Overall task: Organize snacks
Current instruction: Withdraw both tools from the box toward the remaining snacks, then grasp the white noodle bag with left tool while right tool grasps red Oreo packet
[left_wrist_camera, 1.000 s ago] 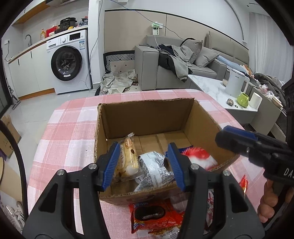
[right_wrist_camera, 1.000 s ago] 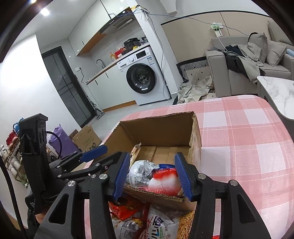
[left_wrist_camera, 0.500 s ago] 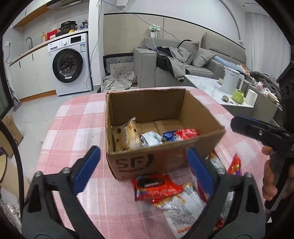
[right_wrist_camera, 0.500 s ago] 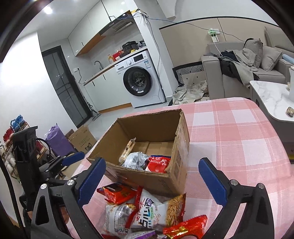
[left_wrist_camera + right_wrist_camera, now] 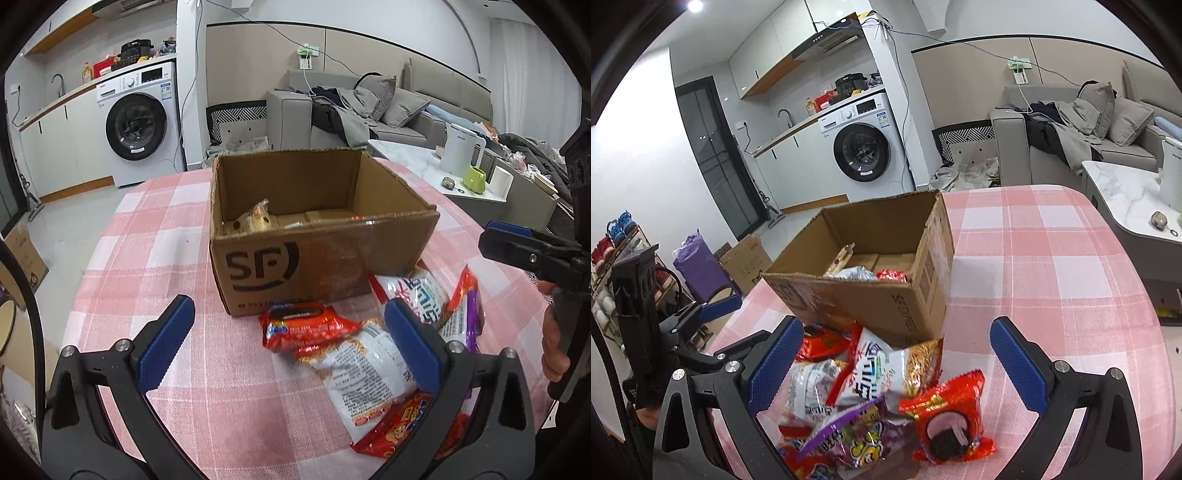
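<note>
An open cardboard box (image 5: 295, 258) with a black logo stands on the pink checked table. Inside it lie a beige packet (image 5: 256, 219), a silver packet (image 5: 855, 274) and a red packet (image 5: 892, 275). Loose snacks are piled against the box's near wall: a red packet (image 5: 303, 326), a white packet (image 5: 369, 373), a noodle snack bag (image 5: 882, 373), a purple packet (image 5: 849, 435) and a red cookie packet (image 5: 947, 417). My left gripper (image 5: 288, 310) hangs open over the pile's left part, holding nothing. My right gripper (image 5: 897, 326) is open above the pile, also holding nothing.
The tablecloth (image 5: 166, 332) has bare room left of the pile and on the right of the box (image 5: 1034, 277). A hand (image 5: 554, 350) holds the right gripper's handle. Beyond the table's right edge stands a marble coffee table (image 5: 1123, 199) with a kettle (image 5: 460, 153).
Both grippers went from nearly shut over the box to wide open, left their packets inside, and drew back toward the near side. The loose pile now lies under them.
</note>
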